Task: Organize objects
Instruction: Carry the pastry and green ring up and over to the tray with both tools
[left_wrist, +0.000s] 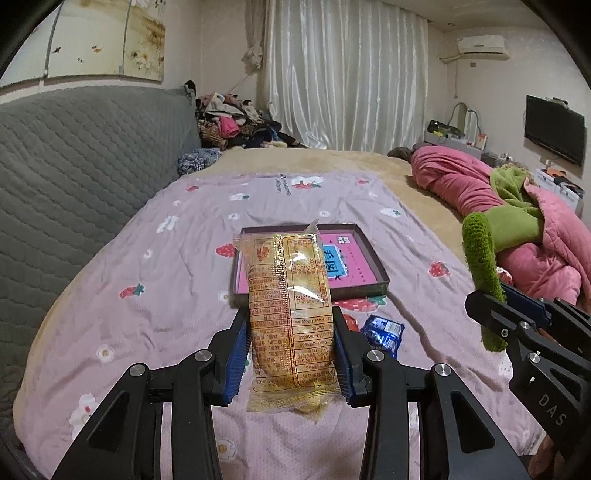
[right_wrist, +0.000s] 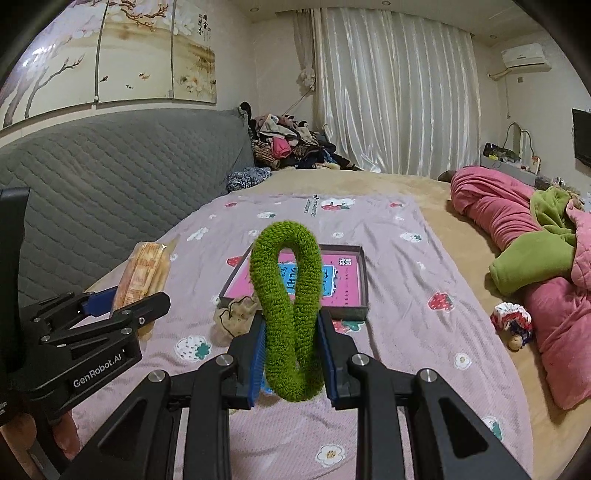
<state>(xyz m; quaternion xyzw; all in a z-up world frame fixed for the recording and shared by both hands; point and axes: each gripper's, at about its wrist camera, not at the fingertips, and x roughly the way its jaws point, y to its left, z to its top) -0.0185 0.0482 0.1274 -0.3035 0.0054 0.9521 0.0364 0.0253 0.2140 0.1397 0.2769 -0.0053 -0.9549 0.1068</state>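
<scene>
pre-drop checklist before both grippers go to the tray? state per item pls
1. Left gripper clamps the snack pack: ok, pads press both sides.
2. Right gripper clamps the green loop: ok.
3. Tray has free floor: ok, pink bottom shows, nothing visible inside.
4. Both items off the bedsheet: ok, neither drags on it.
5. Blue wrapper lies outside the tray, near its front right corner: not ok, left to collect.
6. Beige pouch against the tray's front left corner: not ok, also outside; may snag a low approach.
</scene>
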